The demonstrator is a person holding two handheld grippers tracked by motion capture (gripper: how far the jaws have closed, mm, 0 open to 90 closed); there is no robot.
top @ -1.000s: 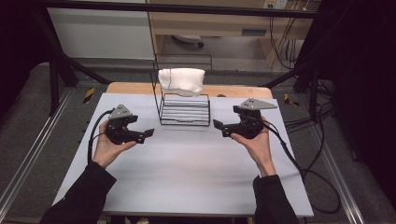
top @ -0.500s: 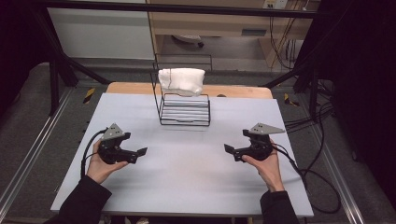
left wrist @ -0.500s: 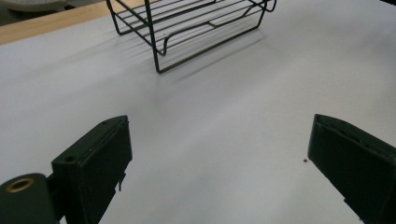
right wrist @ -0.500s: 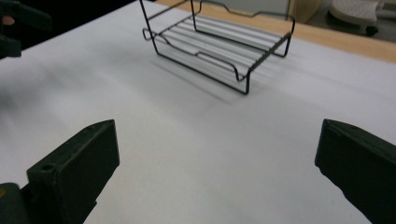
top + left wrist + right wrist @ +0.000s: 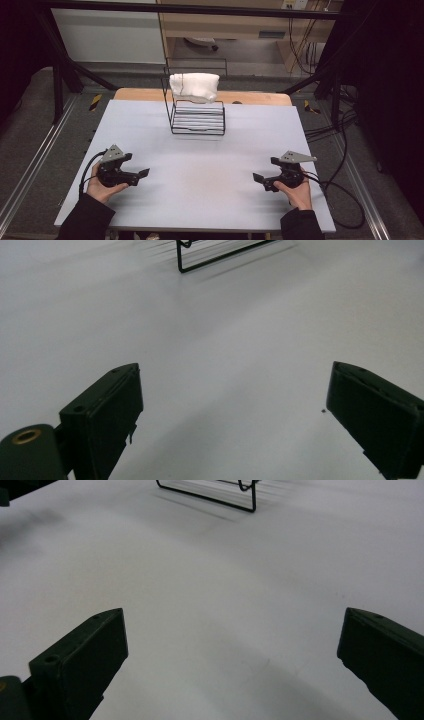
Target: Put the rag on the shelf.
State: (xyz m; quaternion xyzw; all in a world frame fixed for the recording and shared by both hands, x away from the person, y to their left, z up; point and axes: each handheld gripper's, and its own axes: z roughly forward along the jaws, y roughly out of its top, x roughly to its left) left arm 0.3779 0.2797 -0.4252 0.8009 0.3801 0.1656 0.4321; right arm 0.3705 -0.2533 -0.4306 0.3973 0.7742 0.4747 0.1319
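The pale grey tabletop [image 5: 200,165] spreads wide and mostly bare, its near edge running just below the person's wrists and its far edge meeting a strip of bare wood. Toward that far edge, near the middle, stands the black wire rack [image 5: 197,112] — upright back, slatted base — with a white cloth [image 5: 194,86] draped over its top rail; the cloth's lower part hangs behind the wires and its folds are hard to make out. A broad stretch of open surface lies between the rack and both hands. The left claw [image 5: 142,174] sits low near the left front corner, jaws set wide apart with nothing between them; the left gripper view shows only a corner of the rack's base wire [image 5: 220,257], cut off at the top. The right claw [image 5: 259,178] sits near the right front — likewise spread wide and empty, well apart from the left one and from the rack.
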